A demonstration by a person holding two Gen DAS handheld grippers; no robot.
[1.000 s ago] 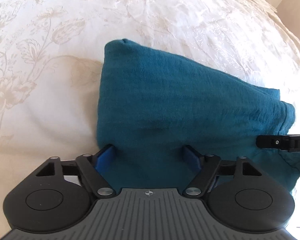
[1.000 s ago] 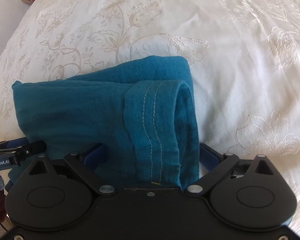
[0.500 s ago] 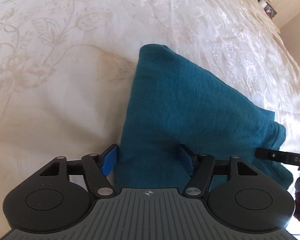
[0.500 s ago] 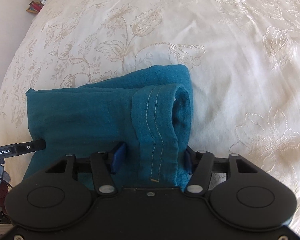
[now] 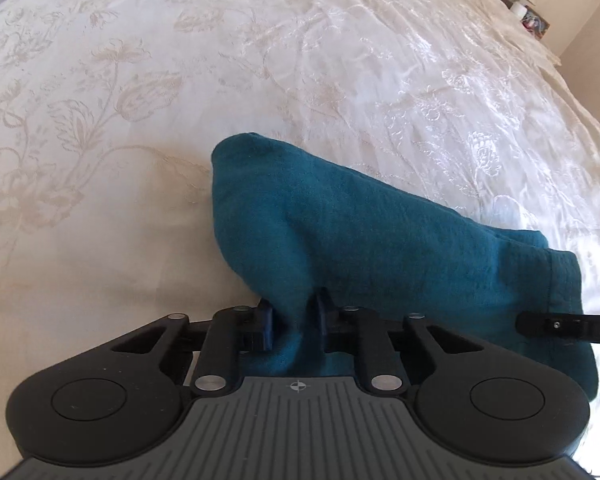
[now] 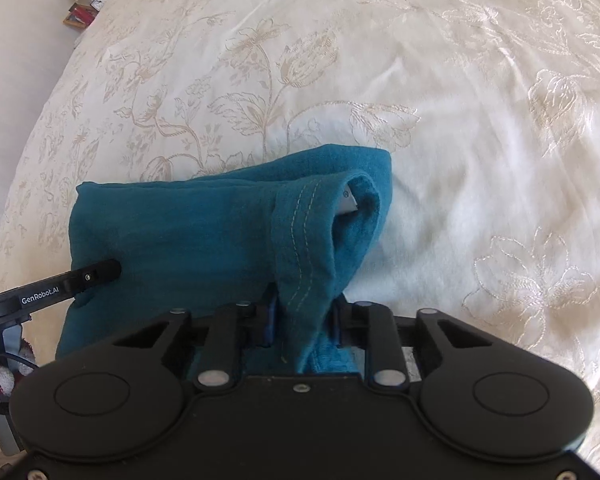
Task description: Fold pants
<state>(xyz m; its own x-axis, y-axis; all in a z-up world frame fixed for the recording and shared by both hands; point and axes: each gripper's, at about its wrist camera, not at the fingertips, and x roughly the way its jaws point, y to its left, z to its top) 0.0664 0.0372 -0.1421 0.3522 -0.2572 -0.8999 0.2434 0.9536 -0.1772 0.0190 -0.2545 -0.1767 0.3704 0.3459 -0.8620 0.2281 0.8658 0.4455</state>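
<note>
The teal pants lie folded in a thick bundle on the white floral bedspread. My left gripper is shut on the near edge of the pants at their left end. In the right wrist view the pants show a stitched hem and a small white label inside the fold. My right gripper is shut on the hem end of the pants. The near edge is lifted in both views. Each gripper's side shows at the edge of the other's view.
The bedspread stretches far around the pants. A nightstand with a lamp and small items stands past the bed's far corner; it also shows in the right wrist view. A wall runs beside it.
Both grippers went from open around the pants' near edge to shut on it. The cloth has bunched up between the fingers and the near edge has lifted.
</note>
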